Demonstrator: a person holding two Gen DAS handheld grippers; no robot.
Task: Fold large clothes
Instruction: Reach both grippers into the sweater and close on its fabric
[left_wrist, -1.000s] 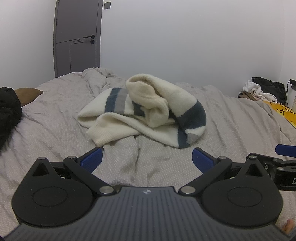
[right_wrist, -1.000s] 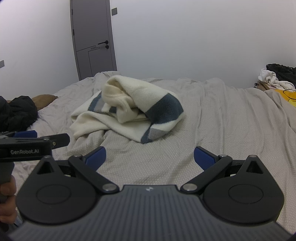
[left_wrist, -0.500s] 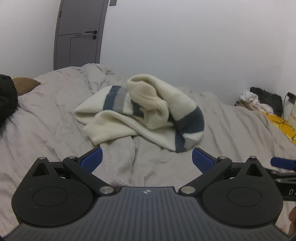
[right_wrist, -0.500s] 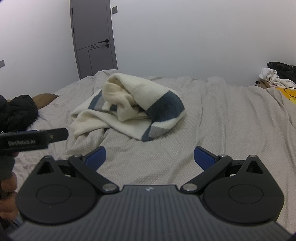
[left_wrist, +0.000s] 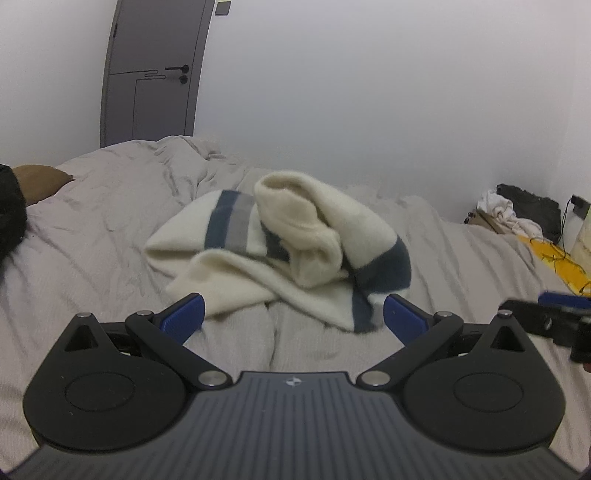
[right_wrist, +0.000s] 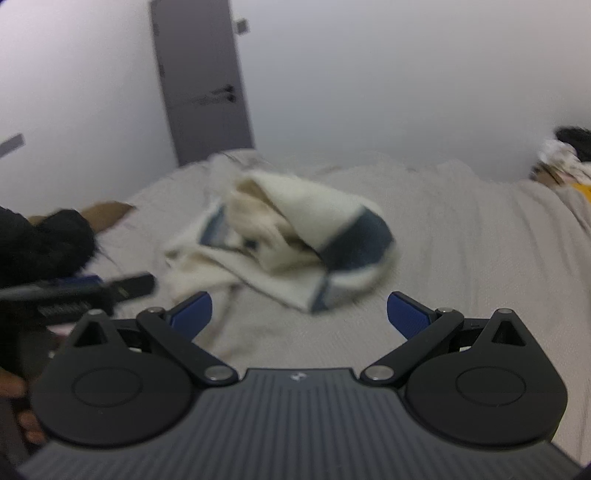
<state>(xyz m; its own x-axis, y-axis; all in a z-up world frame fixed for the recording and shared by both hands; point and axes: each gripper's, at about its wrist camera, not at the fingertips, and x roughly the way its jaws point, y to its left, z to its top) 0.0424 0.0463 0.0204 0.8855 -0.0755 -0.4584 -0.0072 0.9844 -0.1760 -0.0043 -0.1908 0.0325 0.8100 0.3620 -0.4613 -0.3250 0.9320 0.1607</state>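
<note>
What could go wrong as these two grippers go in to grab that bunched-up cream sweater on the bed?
1. The cream sweater lies crumpled with layers overlapping, so the open left gripper may pinch several layers, or the loose grey bedsheet beneath its edge.
2. The right wrist view is motion-blurred; a fast right gripper could misjudge where the hem lies.
3. Both grippers sit close side by side and might collide.

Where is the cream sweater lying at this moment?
In the left wrist view the sweater lies crumpled mid-bed, just beyond the open left gripper, with the grey door behind on the left.
</note>
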